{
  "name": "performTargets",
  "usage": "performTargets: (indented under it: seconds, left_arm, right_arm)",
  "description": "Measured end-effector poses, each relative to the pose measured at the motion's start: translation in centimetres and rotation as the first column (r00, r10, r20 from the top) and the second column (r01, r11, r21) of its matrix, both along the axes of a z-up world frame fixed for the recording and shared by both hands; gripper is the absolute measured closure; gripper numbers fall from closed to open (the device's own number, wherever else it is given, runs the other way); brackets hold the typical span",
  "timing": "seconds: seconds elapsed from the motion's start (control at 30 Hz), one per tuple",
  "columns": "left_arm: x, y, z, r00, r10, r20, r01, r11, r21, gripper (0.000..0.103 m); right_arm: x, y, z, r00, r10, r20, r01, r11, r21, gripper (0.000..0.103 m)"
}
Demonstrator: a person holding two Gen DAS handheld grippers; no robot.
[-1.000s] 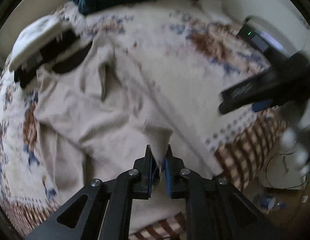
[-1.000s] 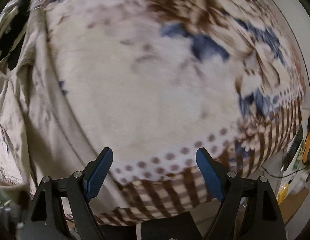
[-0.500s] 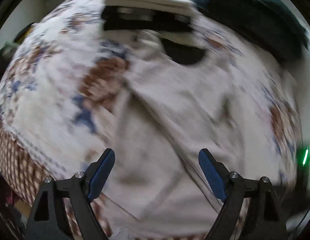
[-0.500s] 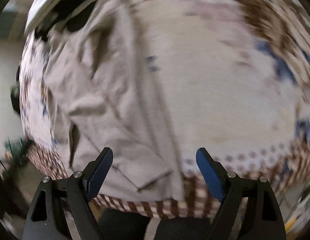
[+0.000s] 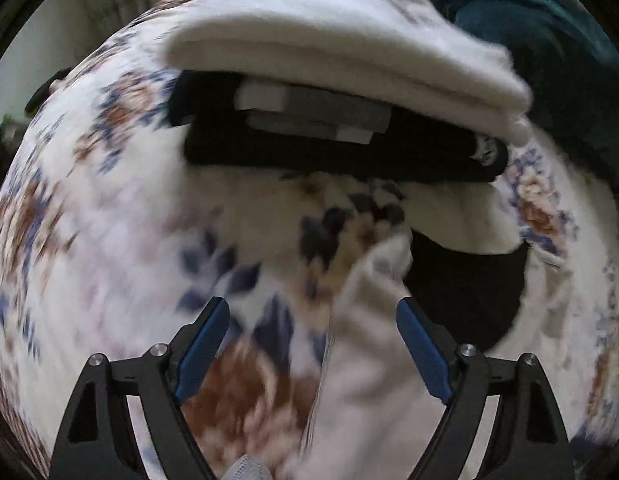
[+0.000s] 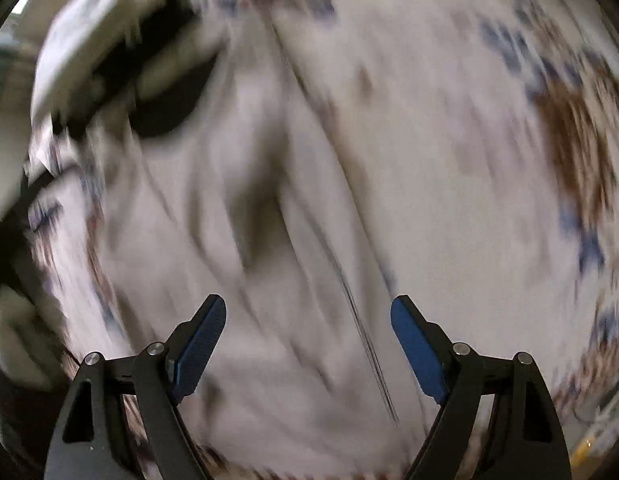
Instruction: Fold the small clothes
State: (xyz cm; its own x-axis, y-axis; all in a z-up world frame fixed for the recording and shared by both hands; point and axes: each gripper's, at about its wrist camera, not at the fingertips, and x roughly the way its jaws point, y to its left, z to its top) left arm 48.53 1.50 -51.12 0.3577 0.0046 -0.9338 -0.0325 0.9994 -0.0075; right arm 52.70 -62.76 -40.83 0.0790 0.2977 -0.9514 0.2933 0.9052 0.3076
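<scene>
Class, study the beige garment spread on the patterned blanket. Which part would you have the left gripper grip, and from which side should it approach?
Probably the raised corner of the beige garment, just ahead of the open left gripper. It bunches up off the patterned blanket, so a finger could slide under. Approach from the blanket side on the left; the black fabric crowds the right. Blur hides the exact edge.

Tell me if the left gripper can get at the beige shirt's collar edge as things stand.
Probably yes: the left gripper is open, the beige shirt lies partly between its fingers, and nothing covers that edge.
</scene>
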Motion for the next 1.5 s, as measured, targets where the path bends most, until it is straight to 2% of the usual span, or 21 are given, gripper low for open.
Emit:
performTargets:
  seconds: [0.13, 0.23, 0.3, 0.33, 0.37, 0.43, 0.5, 0.57, 0.67, 0.73, 0.83, 0.93, 0.97, 1.03, 1.13, 1.23, 1.3, 1.33, 1.37, 1.4, 1.5]
  left_arm:
    - [2.9, 0.6, -2.8, 1.0, -0.019, -0.023, 0.021, 0.991, 0.129, 0.018]
    - [4.0, 3.5, -4.4, 0.997, 0.038, -0.065, -0.03, 0.992, 0.12, 0.015]
    - [4.2, 5.0, -5.0, 0.994, 0.072, -0.081, -0.064, 0.993, 0.099, 0.015]
    - [4.3, 5.3, -5.1, 0.994, 0.074, -0.084, -0.065, 0.992, 0.106, 0.015]
    - [4.4, 5.6, -5.2, 0.993, 0.071, -0.09, -0.063, 0.994, 0.093, 0.015]
    - [4.3, 5.8, -4.9, 0.993, 0.069, -0.091, -0.061, 0.995, 0.083, 0.015]
    - [4.0, 5.7, -3.9, 0.996, 0.05, -0.075, -0.043, 0.995, 0.085, 0.015]
    - [3.3, 5.5, -2.5, 0.998, 0.038, -0.043, -0.035, 0.997, 0.074, 0.015]
    - [2.9, 4.8, -0.4, 1.0, 0.014, 0.006, -0.014, 0.999, 0.049, 0.015]
    - [2.8, 4.0, 0.3, 0.999, -0.012, 0.032, 0.01, 0.999, 0.043, 0.015]
    - [3.4, 2.3, -0.5, 0.998, -0.053, 0.018, 0.052, 0.998, 0.034, 0.015]
    - [4.1, 1.9, -2.3, 0.998, -0.061, -0.011, 0.061, 0.997, 0.047, 0.015]
    - [4.3, 1.9, -2.9, 0.998, -0.056, -0.02, 0.057, 0.996, 0.07, 0.015]
    - [4.8, 2.4, -4.2, 0.998, -0.052, -0.044, 0.056, 0.994, 0.09, 0.015]
    - [5.0, 3.1, -5.5, 0.997, -0.048, -0.057, 0.053, 0.994, 0.093, 0.014]
    - [5.0, 3.0, -5.2, 0.997, -0.052, -0.049, 0.056, 0.994, 0.092, 0.014]
    - [4.5, 2.8, -3.8, 0.998, -0.047, -0.033, 0.05, 0.994, 0.093, 0.015]
    - [3.6, 2.7, -2.8, 0.999, -0.047, -0.017, 0.049, 0.994, 0.093, 0.015]
    - [2.8, 2.4, -1.5, 0.999, -0.049, 0.004, 0.048, 0.995, 0.087, 0.015]
    - [1.5, 1.9, -0.3, 0.999, -0.049, 0.022, 0.047, 0.996, 0.08, 0.013]
    - [-2.8, -0.2, 3.0, 0.995, -0.078, 0.056, 0.074, 0.994, 0.084, 0.01]
  right_arm:
    - [7.9, 0.7, 0.2, 0.996, -0.033, 0.082, 0.038, 0.997, -0.066, 0.016]
    - [12.5, -0.3, -1.3, 0.998, 0.009, 0.058, -0.002, 0.993, -0.116, 0.017]
    - [14.2, 0.8, -3.3, 0.999, 0.016, 0.028, -0.013, 0.992, -0.126, 0.037]
    - [14.6, 0.6, -4.2, 1.0, 0.019, 0.004, -0.018, 0.99, -0.137, 0.062]
    - [14.9, -0.7, -4.4, 1.0, 0.013, -0.013, -0.015, 0.989, -0.147, 0.066]
    - [14.8, -3.0, -3.7, 0.999, -0.037, -0.007, 0.036, 0.995, -0.092, 0.066]
    - [14.5, -4.2, -2.6, 0.997, -0.075, 0.001, 0.075, 0.996, 0.038, 0.064]
    - [13.8, -5.5, -0.7, 0.995, -0.099, 0.033, 0.093, 0.984, 0.153, 0.049]
    - [13.2, -8.0, 2.2, 0.992, -0.093, 0.085, 0.086, 0.992, 0.088, 0.042]
    - [12.1, -6.7, 0.8, 0.995, -0.075, 0.068, 0.073, 0.997, 0.024, 0.042]
    - [11.6, -3.0, -2.9, 0.998, -0.042, 0.037, 0.038, 0.995, 0.094, 0.044]
    - [12.4, -0.2, -5.1, 0.999, 0.031, 0.043, -0.037, 0.988, 0.15, 0.053]
    - [12.6, 0.2, -5.2, 0.997, 0.058, 0.042, -0.062, 0.993, 0.104, 0.07]
    - [13.0, 0.2, -5.6, 0.997, 0.063, 0.047, -0.066, 0.996, 0.062, 0.09]
    - [13.2, -0.9, -5.2, 0.997, 0.011, 0.076, -0.015, 0.999, 0.048, 0.094]
    - [12.7, -1.2, -5.5, 0.999, 0.039, 0.036, -0.041, 0.997, 0.067, 0.093]
    - [12.7, -1.3, -5.3, 0.999, 0.044, 0.0, -0.043, 0.992, 0.118, 0.084]
    - [12.5, -1.5, -4.8, 0.999, 0.048, -0.014, -0.045, 0.989, 0.14, 0.071]
    - [12.1, -2.0, -4.0, 0.999, 0.048, -0.022, -0.045, 0.988, 0.149, 0.049]
    - [11.5, -2.6, -2.6, 0.999, 0.043, -0.012, -0.041, 0.987, 0.155, 0.041]
    - [8.8, -4.1, 0.4, 0.998, 0.061, -0.01, -0.058, 0.982, 0.179, 0.035]
